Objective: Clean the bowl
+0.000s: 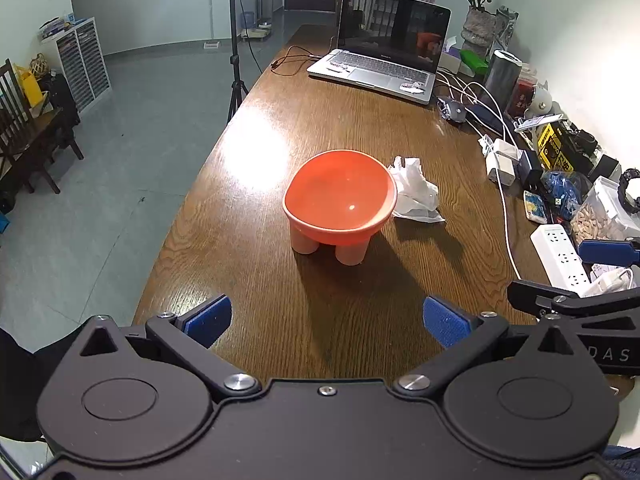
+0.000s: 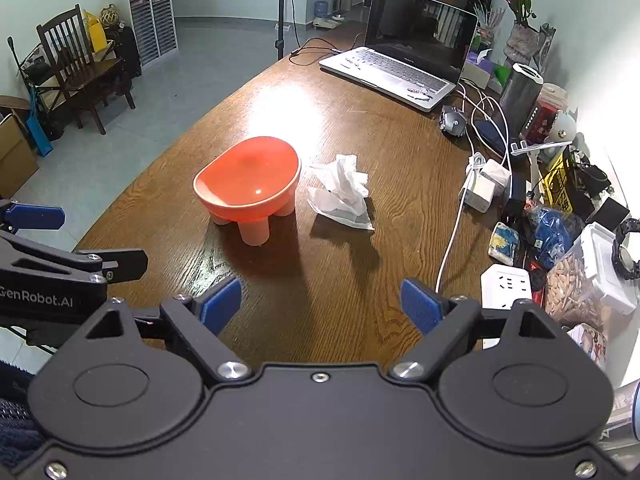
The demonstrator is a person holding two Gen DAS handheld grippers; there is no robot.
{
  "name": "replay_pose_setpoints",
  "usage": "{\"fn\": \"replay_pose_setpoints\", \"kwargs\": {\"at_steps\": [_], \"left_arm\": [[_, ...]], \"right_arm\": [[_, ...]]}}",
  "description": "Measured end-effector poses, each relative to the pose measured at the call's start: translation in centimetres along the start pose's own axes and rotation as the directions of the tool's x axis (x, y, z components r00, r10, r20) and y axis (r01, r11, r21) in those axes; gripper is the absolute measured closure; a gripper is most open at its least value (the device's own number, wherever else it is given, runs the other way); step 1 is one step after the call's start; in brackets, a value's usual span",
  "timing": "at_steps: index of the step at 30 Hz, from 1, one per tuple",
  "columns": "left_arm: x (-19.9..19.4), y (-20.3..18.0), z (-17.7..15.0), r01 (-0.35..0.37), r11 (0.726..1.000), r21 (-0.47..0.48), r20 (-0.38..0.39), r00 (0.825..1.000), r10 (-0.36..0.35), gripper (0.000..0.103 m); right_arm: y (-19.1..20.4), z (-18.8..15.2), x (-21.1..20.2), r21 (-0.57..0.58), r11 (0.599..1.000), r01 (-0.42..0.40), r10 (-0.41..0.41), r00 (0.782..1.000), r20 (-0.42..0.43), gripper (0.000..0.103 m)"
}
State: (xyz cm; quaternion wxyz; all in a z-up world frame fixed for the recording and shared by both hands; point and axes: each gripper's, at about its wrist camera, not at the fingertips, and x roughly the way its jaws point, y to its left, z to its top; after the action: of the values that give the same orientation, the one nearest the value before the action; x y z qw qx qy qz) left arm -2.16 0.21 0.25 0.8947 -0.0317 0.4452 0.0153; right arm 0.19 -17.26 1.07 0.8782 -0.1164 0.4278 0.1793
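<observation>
Currently we hold both tools back from the work: the left gripper (image 1: 327, 322) has its jaws spread wide with nothing between the blue pads, and the right gripper (image 2: 321, 306) stands the same, jaws apart and empty. Both hover above the counter (image 2: 360, 264), short of everything on it.

Ahead sits the orange bowl (image 1: 340, 196) on stubby legs, upright, near the middle of the counter. A crumpled white tissue (image 2: 346, 192) lies just beside it on the right; in the left wrist view it seems to touch the rim, in the right wrist view a narrow gap shows. We cannot settle which.

Risks, as we judge them:
- The bowl is raised on legs and looks top-heavy; pressing a wipe against one side of the rim could tip or skid it unless the other tool steadies it.
- The tissue is light and loose; a pinch may take only a corner, or push it toward the cables (image 2: 456, 224) and power strip (image 2: 506, 286) at the right.
- The polished wood offers little grip under the legs.

Legible writing: "GenRobot.AI" on the left tool's body in the right wrist view; "DAS" on the right tool's body in the left wrist view. The laptop (image 2: 404, 52) lettering is too small to read.
</observation>
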Motion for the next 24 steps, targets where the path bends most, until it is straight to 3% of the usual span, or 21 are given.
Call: {"fn": "replay_pose_setpoints", "kwargs": {"at_steps": [24], "left_arm": [[-0.04, 0.05, 0.06, -0.021, 1.0, -0.008, 0.008, 1.0, 0.021, 0.0]], "right_arm": [[0.22, 0.25, -0.19, -0.02, 1.0, -0.003, 0.003, 1.0, 0.012, 0.014]]}}
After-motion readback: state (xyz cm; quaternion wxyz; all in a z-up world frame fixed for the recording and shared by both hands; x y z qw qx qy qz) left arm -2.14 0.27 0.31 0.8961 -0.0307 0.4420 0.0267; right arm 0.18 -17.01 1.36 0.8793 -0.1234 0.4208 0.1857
